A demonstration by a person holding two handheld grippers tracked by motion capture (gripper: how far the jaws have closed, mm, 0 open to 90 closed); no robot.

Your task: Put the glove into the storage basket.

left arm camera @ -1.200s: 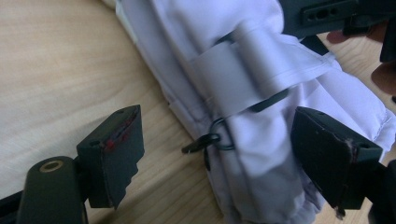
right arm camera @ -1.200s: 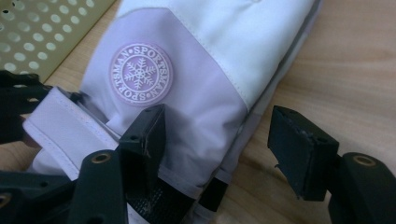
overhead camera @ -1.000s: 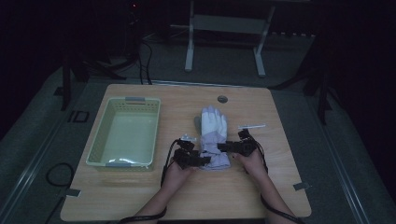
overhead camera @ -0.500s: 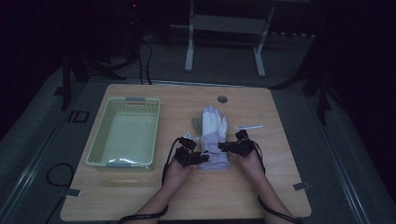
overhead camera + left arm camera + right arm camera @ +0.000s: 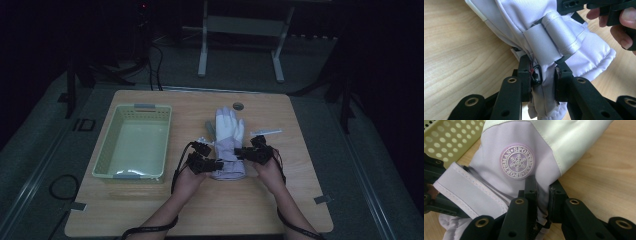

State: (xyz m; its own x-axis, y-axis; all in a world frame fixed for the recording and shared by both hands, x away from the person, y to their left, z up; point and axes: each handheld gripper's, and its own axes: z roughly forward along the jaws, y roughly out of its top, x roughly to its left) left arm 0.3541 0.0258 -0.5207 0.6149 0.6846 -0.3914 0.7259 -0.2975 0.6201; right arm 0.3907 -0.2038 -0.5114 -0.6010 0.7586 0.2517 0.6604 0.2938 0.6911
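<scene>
A pale lilac and white ski glove [image 5: 227, 131] lies in the middle of the wooden table [image 5: 300, 200], fingers pointing away from me. My left gripper [image 5: 214, 164] is shut on the left side of its cuff; its jaws have just been closing, and they pinch folded fabric below a strap [image 5: 543, 68]. My right gripper [image 5: 244, 153] is shut on the right side of the cuff, just under the round snowflake badge [image 5: 517, 161]; its jaws [image 5: 542, 188] have just been closing too, with fabric between them. The cuff end hangs a little off the table.
A light green perforated basket [image 5: 134, 142] stands left of the glove, close to my left hand. A small white strip [image 5: 266, 132] lies right of the glove's fingers and a grey piece [image 5: 210, 127] lies to their left. A round hole [image 5: 238, 106] sits near the far edge.
Both grippers have drawn in against the glove's cuff and risen slightly with it. The glove's fingers lie where they were.
</scene>
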